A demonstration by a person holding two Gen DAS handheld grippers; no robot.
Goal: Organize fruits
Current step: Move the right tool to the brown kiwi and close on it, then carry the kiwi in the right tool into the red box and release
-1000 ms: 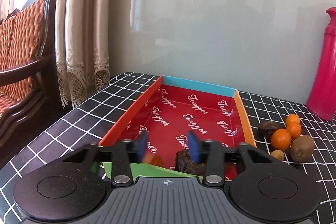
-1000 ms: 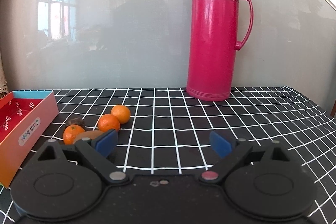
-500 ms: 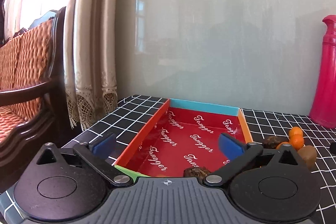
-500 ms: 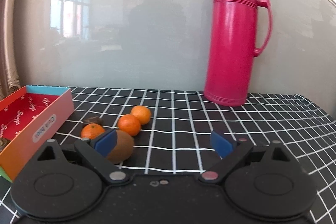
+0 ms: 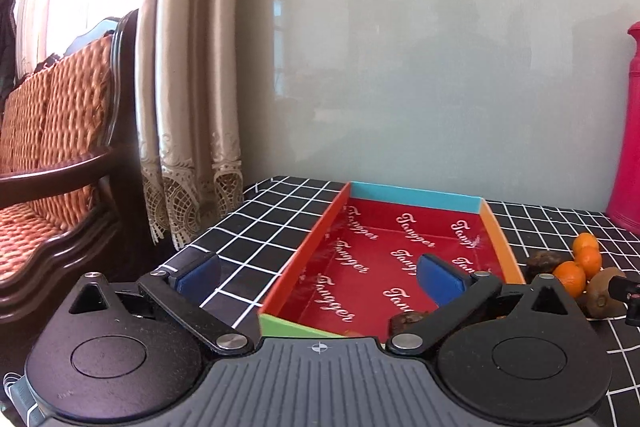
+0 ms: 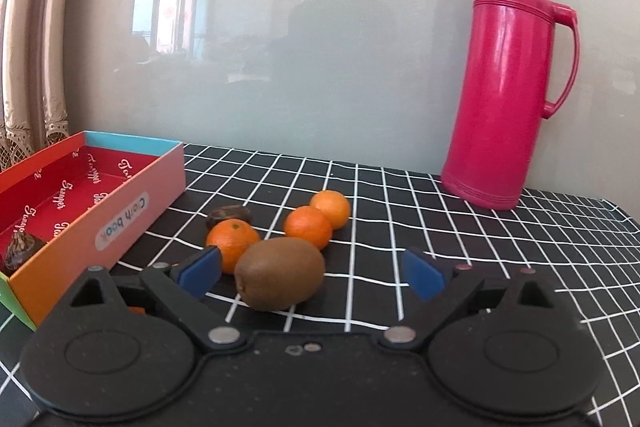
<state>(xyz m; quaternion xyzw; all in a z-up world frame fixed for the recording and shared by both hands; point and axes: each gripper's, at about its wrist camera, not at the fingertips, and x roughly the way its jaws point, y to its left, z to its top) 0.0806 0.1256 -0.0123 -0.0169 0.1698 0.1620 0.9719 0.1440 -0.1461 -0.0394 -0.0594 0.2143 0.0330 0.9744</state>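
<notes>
Left gripper (image 5: pixel 318 277) hangs wide and empty over the red box (image 5: pixel 494 227), where one dark wrinkled fruit (image 6: pixel 18 247) already lies; right gripper (image 6: pixel 312 273), also spread wide, frames the kiwi (image 6: pixel 280 273) on the bench (image 6: pixel 440 227); three tangerines (image 6: pixel 308 225) and another dark fruit (image 6: pixel 228 214) remain outside, so most sorting seems left

wall (image 5: pixel 400 67): glossy grey | curtain (image 5: pixel 192 87): beige lace | chair (image 5: pixel 60 155): dark wood, woven orange
</notes>
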